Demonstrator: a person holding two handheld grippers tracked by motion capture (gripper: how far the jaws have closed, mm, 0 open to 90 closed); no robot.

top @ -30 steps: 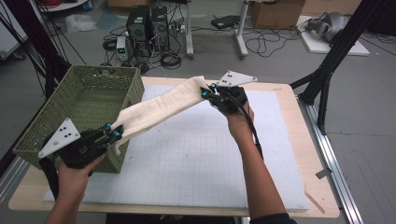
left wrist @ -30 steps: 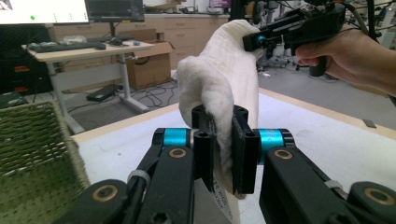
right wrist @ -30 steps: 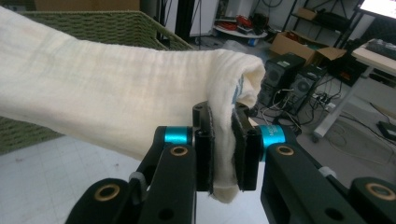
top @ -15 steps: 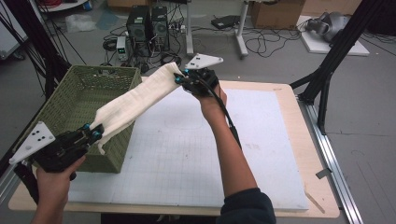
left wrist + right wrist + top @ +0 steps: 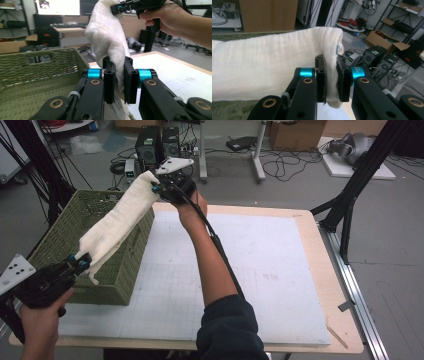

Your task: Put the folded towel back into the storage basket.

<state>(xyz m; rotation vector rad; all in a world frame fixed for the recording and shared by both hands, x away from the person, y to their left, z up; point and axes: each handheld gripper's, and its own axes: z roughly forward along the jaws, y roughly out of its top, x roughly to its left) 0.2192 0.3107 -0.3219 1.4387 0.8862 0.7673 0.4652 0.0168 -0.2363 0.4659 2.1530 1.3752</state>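
stretching cloth [image 5: 116,222] diagonally from left claw [image 5: 80,263] up to right claw [image 5: 156,187].

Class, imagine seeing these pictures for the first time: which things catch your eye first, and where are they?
A white towel hangs stretched in the air over the table's left side, pinched at each end by the left gripper and the right gripper. Beneath it, a green woven basket stands at the left edge of the white mat.
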